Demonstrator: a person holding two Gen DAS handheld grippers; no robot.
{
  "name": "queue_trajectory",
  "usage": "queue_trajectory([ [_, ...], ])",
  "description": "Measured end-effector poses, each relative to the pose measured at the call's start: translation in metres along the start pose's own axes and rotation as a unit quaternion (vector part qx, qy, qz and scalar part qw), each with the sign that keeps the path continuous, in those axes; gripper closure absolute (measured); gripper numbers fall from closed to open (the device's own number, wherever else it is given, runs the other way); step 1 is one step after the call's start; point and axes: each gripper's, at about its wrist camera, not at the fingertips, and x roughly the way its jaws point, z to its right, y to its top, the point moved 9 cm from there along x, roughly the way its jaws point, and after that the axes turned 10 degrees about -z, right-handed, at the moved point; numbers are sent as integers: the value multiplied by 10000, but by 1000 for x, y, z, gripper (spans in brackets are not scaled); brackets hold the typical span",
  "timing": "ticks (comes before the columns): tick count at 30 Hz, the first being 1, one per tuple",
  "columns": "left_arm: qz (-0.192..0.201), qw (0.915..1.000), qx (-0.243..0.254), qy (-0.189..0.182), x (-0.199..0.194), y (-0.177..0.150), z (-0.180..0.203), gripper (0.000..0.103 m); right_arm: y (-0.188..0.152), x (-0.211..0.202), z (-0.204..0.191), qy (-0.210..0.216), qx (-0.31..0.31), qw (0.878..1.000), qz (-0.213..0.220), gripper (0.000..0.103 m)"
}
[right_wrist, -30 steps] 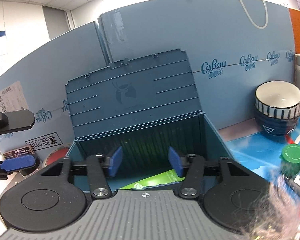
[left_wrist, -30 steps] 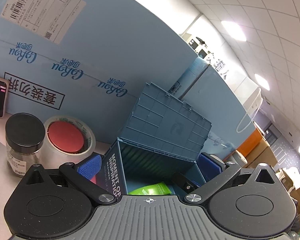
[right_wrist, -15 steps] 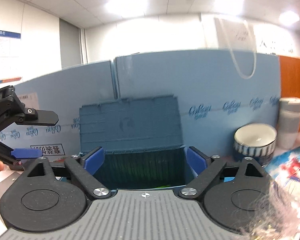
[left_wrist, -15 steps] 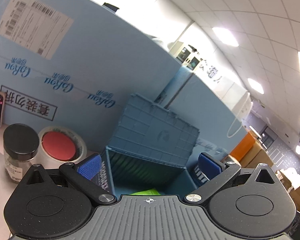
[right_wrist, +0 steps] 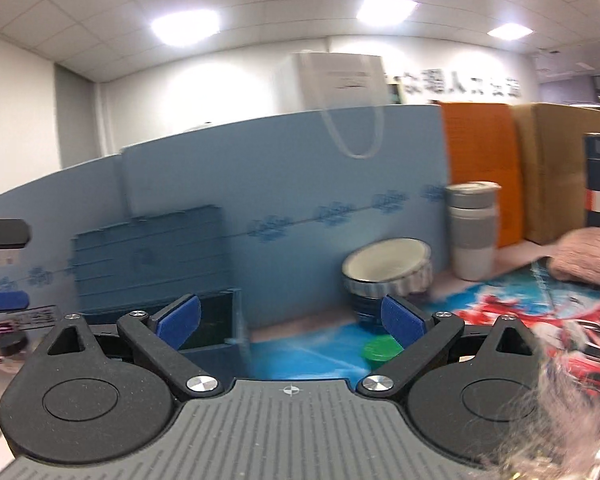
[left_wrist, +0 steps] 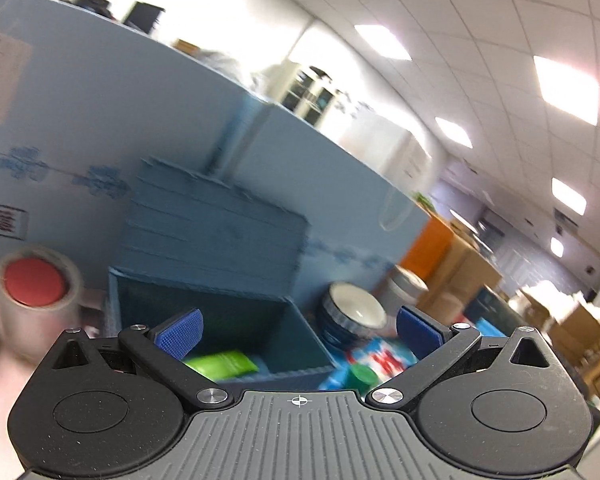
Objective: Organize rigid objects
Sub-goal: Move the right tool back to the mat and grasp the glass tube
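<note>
A blue plastic storage box (left_wrist: 300, 344) with its lid raised stands on the table, a green packet (left_wrist: 220, 362) lying inside. My left gripper (left_wrist: 298, 330) hovers open in front of it, nothing between its blue pads. In the right wrist view the box (right_wrist: 220, 320) sits at the left, and my right gripper (right_wrist: 292, 318) is pulled back from it, its jaws still opening with nothing between them. A stacked bowl (right_wrist: 386, 270), a green-capped bottle (right_wrist: 382, 350) and a grey-and-white cup (right_wrist: 472, 232) stand to the right. The left gripper's fingers (right_wrist: 4, 300) show at the far left.
A roll of tape around a red lid (left_wrist: 36, 286) stands left of the box. Blue foam panels (right_wrist: 300, 184) wall the back. An orange box (right_wrist: 480, 168) and a cardboard box (right_wrist: 560, 168) stand at the right. A colourful printed mat (right_wrist: 540, 320) covers the table there, with a pink fuzzy sleeve (right_wrist: 580, 264) over it.
Both grippers have drawn back from the box and swung to the right. The right gripper's jaws have spread from half-shut to wide. The bowl, cup and green cap have come into view.
</note>
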Motion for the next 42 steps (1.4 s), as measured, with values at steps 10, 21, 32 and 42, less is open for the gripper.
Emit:
queue_trajectory([
  [10,-548,9927,370,-1010,25,-33,63,0,-21,-22,67,-462,115,9988,-116,5],
  [21,-1838,9756,-189,-1183,106,-77,115,0,-54,-19,108,-308,211,9968,-703,5],
  [32,-2391,9652,-322,-1010,168,-103,126,0,-73,-11,122,342,344,9909,-1252,5],
  [42,-1853,9787,8,-882,144,-83,122,0,-50,35,107,233,-1244,9825,-1369,18],
])
